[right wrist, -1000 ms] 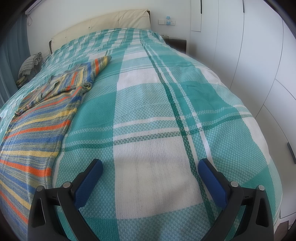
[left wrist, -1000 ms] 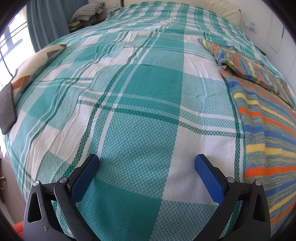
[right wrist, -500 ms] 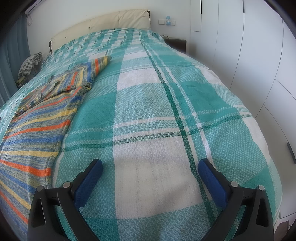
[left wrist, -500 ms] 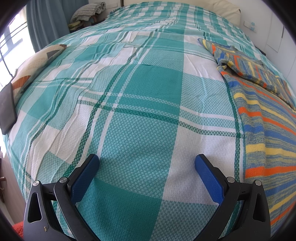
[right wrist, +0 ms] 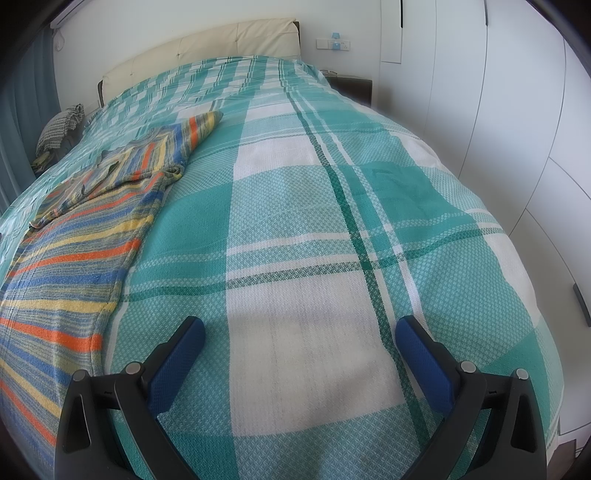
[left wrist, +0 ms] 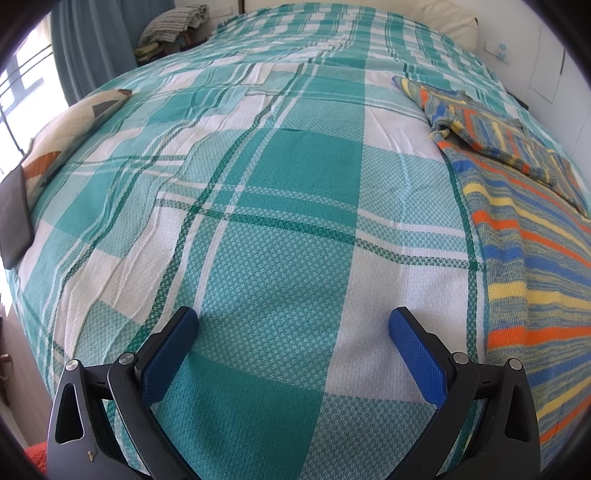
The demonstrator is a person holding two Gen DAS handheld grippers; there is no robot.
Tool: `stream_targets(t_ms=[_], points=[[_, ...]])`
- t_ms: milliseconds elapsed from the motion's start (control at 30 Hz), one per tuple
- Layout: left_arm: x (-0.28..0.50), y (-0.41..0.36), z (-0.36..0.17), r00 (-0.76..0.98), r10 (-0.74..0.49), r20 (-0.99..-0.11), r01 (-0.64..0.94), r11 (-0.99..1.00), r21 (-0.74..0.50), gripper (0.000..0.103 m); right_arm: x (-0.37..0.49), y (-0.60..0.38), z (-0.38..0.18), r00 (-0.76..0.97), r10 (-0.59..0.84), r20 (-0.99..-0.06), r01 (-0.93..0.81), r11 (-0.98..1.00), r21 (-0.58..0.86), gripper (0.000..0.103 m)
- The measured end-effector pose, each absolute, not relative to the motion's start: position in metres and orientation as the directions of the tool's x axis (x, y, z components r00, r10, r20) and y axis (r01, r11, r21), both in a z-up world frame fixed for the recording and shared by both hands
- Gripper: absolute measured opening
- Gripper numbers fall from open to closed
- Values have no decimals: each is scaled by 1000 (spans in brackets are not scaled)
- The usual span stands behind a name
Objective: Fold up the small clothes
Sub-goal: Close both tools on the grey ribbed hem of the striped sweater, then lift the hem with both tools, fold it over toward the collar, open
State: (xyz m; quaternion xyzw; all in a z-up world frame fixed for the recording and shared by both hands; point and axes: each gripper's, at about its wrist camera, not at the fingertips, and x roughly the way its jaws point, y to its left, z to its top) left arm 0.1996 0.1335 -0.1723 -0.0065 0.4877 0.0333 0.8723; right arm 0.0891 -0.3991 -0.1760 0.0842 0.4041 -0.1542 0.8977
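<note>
A striped knit garment [left wrist: 524,236] in blue, orange and yellow lies flat on the teal plaid bedspread [left wrist: 280,206], with a sleeve folded across its far end. It fills the right side of the left wrist view and the left side of the right wrist view [right wrist: 70,251]. My left gripper [left wrist: 293,325] is open and empty, low over the bedspread just left of the garment. My right gripper [right wrist: 299,332] is open and empty, over the bedspread [right wrist: 332,229] just right of the garment.
A patterned pillow [left wrist: 66,136] and a dark flat object [left wrist: 14,214] lie at the bed's left edge. Folded cloth [left wrist: 173,22] sits by the curtain beyond. White wardrobe doors [right wrist: 517,110] run along the right side. A cream headboard [right wrist: 221,44] stands at the far end.
</note>
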Motion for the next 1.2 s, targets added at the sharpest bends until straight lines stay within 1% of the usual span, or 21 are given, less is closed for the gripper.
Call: stream_targets(t_ms=[67,133,167,200,267,333,400,433,467,533,567,600,633,667,700,733,800,933,1000,1067,1200], points=[[196,137,-161,466,7,-885,-33,999,-10,101,91,-399,-173,606,-200,-770,330,944,15,102],[177,137,-146,448,-96,-889,22,995,-96,101,94,-398,-162,556,-175,-813,293,956,-5,101],[166,137,-141,438,-141,-888,55,990,-130,101,93,-397,-155,540,-140,-830,271,962,14,100],[153,133,-139,416,-175,-892,92,984,-151,101,88,-394,-145,536,-83,-840,240,969,57,100],[134,117,-144,351,-205,-914,162,974,-157,101,75,-381,-128,522,52,-852,156,975,156,100],[122,92,-153,291,-184,-939,245,963,-113,99,62,-360,-122,464,194,-864,66,966,251,98],[112,67,-160,275,-115,-955,321,947,-22,80,52,-338,-129,377,282,-882,8,952,307,93],[109,60,-161,283,-89,-955,336,942,12,79,47,-329,-137,331,306,-893,6,945,327,86],[106,56,-160,293,-71,-953,334,942,32,75,43,-322,-145,286,330,-899,12,937,348,82],[103,54,-159,271,-96,-958,319,948,-5,60,37,-316,-162,231,341,-911,45,932,360,78],[102,54,-158,255,-116,-960,315,948,-31,41,34,-316,-167,235,333,-913,61,933,356,72],[100,52,-157,241,-121,-963,321,946,-39,6,33,-317,-171,236,327,-915,75,933,353,65],[97,50,-156,233,-111,-966,336,941,-27,4,33,-318,-173,228,331,-916,82,931,357,34],[95,47,-152,244,-100,-965,349,937,-9,3,35,-318,-172,219,358,-907,75,921,382,7],[93,47,-148,246,-111,-963,356,934,-17,3,36,-319,-170,216,400,-890,69,903,423,6],[94,49,-142,241,-140,-960,350,935,-49,3,36,-319,-166,225,414,-882,65,897,438,6],[101,60,-124,251,-219,-943,315,940,-134,3,41,-321,-152,255,413,-874,45,898,437,6],[149,81,-83,333,-349,-876,234,931,-281,3,67,-341,-113,400,466,-789,60,846,530,6],[182,83,-67,387,-365,-847,223,928,-298,3,93,-351,-96,467,472,-748,45,832,553,6],[227,80,-56,440,-361,-822,214,932,-294,3,126,-358,-83,515,448,-730,38,840,542,6],[331,64,-54,481,-349,-804,159,937,-312,3,204,-377,-66,588,416,-694,47,839,542,6]])
